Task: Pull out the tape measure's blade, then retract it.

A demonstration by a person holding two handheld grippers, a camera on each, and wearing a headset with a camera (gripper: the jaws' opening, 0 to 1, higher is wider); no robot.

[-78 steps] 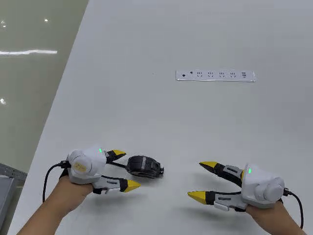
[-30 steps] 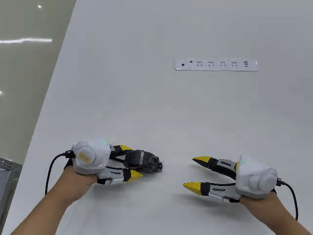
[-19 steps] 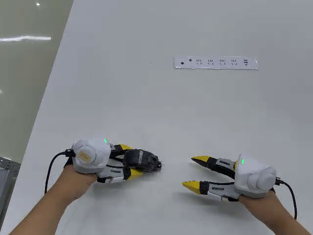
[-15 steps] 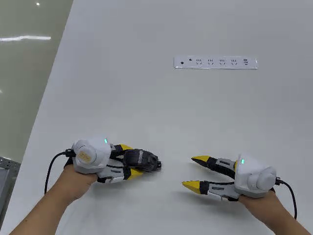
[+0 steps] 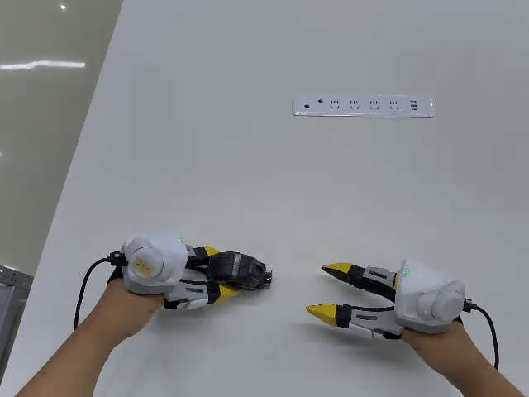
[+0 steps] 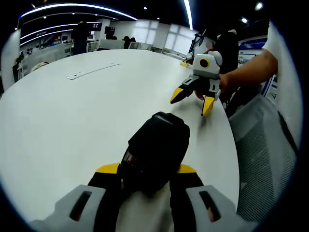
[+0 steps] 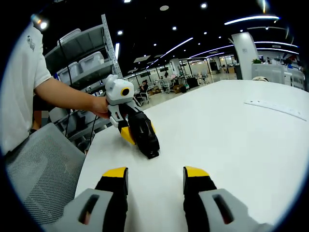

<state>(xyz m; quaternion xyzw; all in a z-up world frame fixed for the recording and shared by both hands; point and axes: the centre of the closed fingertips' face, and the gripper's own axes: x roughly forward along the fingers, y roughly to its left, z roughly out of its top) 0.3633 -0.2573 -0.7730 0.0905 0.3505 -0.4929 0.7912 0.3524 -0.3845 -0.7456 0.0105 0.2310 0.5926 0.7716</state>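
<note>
So that its blade end (image 5: pixel 269 279) faced our empty, wide-open right gripper (image 5: pixel 321 289), we gripped the black tape measure (image 5: pixel 238 268) in the left gripper (image 5: pixel 216 271).

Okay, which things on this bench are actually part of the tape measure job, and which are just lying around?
Part of the job:
tape measure, clamped in the jaws of the left gripper, blade not yet out
right gripper, jaws open, a short way off

Just lying about:
power strip, farther back on the table
mesh chair beside the table
</note>
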